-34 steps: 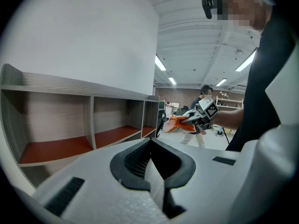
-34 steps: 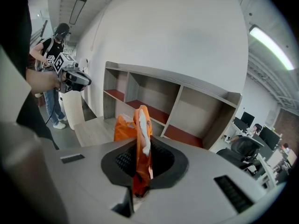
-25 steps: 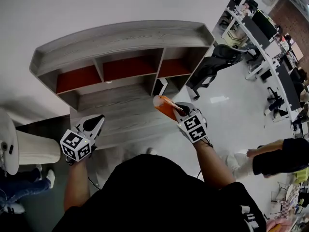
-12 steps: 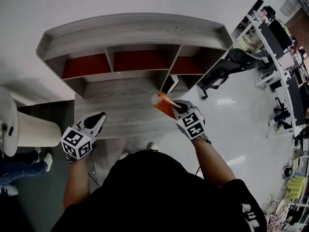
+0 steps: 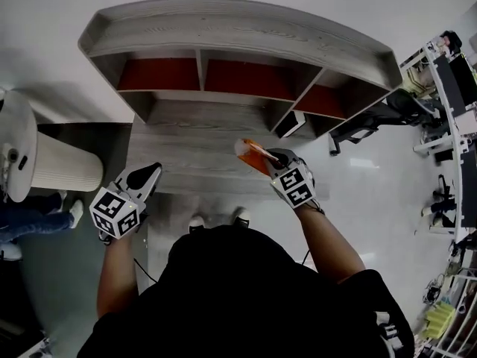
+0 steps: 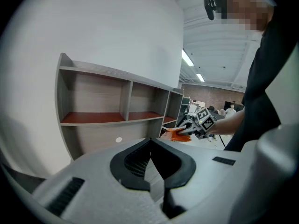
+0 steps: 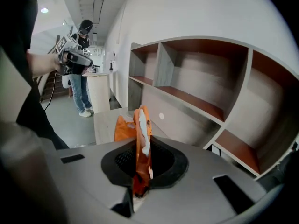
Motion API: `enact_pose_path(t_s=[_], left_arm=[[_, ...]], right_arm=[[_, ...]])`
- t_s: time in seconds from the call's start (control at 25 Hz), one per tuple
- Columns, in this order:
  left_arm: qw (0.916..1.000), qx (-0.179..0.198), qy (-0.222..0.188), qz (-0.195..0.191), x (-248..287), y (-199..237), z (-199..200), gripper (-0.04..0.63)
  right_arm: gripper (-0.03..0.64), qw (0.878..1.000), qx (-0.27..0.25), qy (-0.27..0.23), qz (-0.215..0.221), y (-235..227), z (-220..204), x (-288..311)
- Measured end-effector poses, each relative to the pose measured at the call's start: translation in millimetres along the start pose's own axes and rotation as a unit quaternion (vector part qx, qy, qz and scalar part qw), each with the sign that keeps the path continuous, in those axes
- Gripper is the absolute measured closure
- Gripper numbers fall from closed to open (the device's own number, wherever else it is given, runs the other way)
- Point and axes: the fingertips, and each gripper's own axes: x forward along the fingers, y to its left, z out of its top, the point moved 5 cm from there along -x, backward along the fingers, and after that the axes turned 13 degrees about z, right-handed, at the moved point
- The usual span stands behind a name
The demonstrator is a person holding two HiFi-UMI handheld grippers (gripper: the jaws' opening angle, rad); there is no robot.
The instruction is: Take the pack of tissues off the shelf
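Office desks (image 5: 456, 88) shifted rightward beside the grey shelf (image 5: 238, 32).

Orange pack (image 5: 253, 157), white streak down one face (print too small to read). Pale grey wood-grain shelf (image 5: 238, 32); its compartment floors rust red. Both the left gripper (image 5: 151, 171) and right gripper (image 5: 273, 161): light grey shells, black pads, cubes patterned with black-and-white square markers. Person's black top (image 5: 246, 297). White wall (image 5: 45, 6). Pale grey, glossy floor (image 5: 373, 200).
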Motion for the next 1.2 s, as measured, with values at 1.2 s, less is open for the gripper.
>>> enact_pose_path(t_s=[1.2], left_arm=[[0.9876, -0.105, 0.047, 0.106, -47.8, 47.5, -105.5, 0.577]], right_arm=[[0.601, 0.971, -0.133, 0.083, 0.179, 78.4, -3.8, 217.1]])
